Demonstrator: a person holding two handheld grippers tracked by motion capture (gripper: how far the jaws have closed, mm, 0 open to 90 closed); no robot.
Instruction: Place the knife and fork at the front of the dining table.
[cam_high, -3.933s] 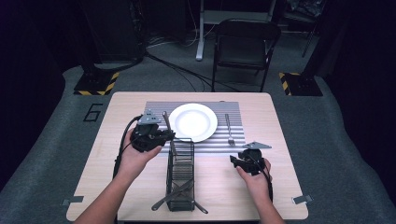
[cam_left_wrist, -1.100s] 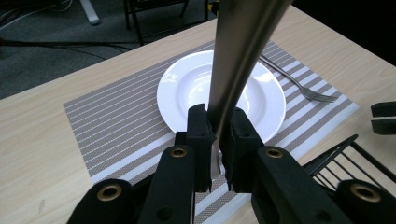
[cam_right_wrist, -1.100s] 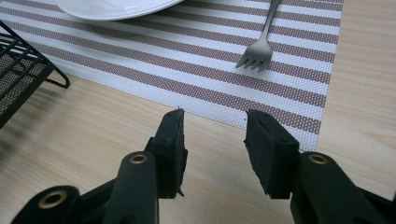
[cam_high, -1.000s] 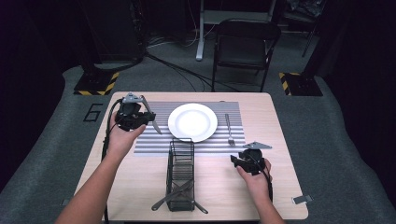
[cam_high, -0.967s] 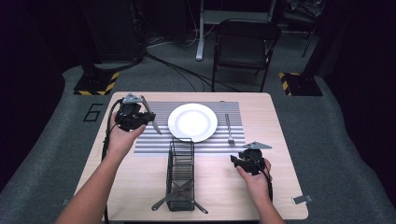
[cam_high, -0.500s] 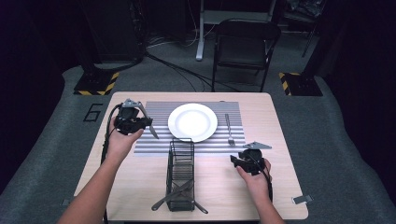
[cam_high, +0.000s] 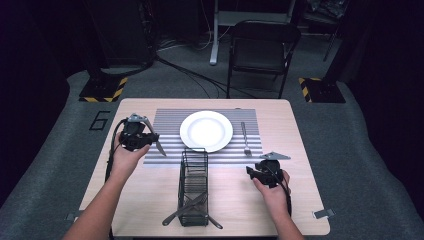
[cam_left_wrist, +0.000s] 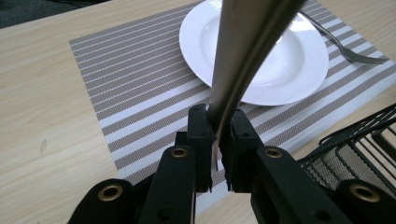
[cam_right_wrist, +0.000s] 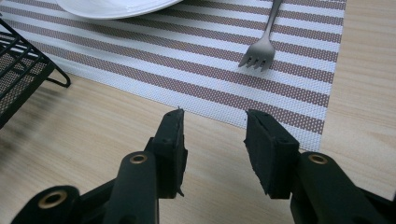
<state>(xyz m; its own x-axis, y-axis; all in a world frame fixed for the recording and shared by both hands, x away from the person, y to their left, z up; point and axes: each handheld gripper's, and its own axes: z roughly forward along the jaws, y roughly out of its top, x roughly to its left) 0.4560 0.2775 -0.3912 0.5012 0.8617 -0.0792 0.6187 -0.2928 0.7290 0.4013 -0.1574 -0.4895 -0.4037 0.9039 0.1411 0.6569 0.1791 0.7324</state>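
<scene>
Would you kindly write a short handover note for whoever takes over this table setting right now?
Left gripper: shut on a table knife, blade angled down over the left part of the striped placemat, left of the white plate.
Right gripper: open, holding nothing, above bare table near the placemat's right corner.
Done: plate centred on the placemat, fork laid to its right.
Left: probably set the knife down beside the plate. More cutlery lies in the black wire caddy in front.
</scene>
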